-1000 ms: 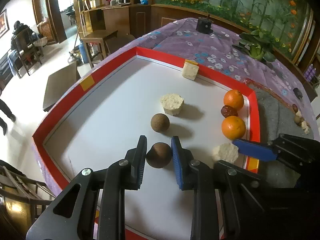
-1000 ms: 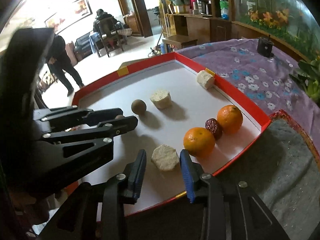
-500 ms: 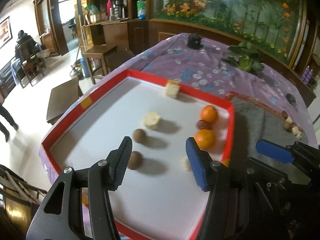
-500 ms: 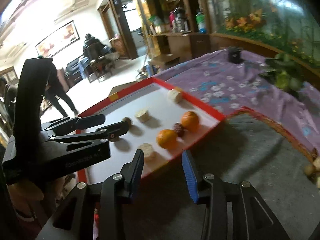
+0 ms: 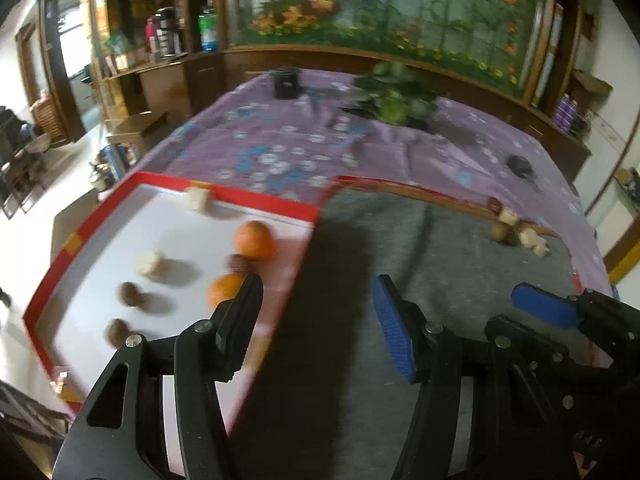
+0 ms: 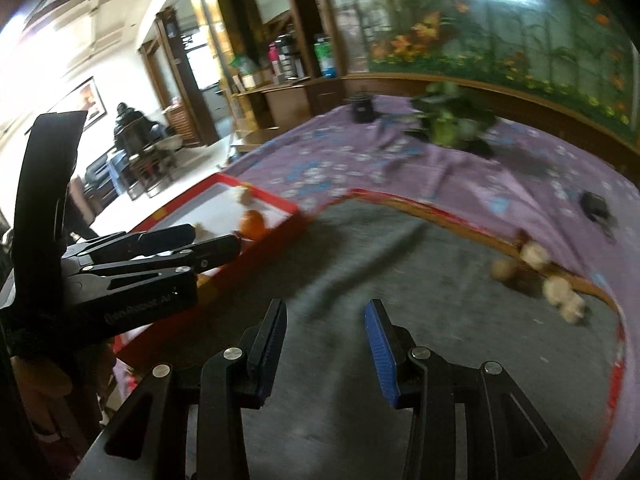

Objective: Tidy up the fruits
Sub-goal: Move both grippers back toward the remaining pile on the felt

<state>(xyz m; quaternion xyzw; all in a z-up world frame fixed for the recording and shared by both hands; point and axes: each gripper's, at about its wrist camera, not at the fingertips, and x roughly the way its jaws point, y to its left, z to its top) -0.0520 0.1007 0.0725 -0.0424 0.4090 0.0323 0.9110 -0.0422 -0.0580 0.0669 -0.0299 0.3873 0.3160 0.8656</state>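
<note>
A red-rimmed white tray [image 5: 256,198] at the left holds two oranges [image 5: 254,239], a dark red date [image 5: 237,263], two brown round fruits [image 5: 129,294] and pale fruit chunks [image 5: 149,263]. My left gripper [image 5: 316,300] is open and empty above the tray's right rim and the grey mat [image 5: 420,248]. My right gripper [image 6: 325,322] is open and empty over the grey mat [image 6: 360,248]. A small pile of loose fruits [image 5: 516,232] lies at the mat's far right edge; it also shows in the right wrist view [image 6: 536,272]. The tray [image 6: 276,200] shows at left there.
A purple flowered cloth [image 5: 300,148] covers the table. A green potted plant [image 5: 396,100] and a small black box [image 5: 285,83] stand at the back. A small dark object [image 5: 520,165] lies at the right. Shelving and a fish tank stand behind.
Both grippers have pulled back and swung right, away from the tray and over the grey mat. The left gripper has opened wider, leaving the brown fruit in the tray.
</note>
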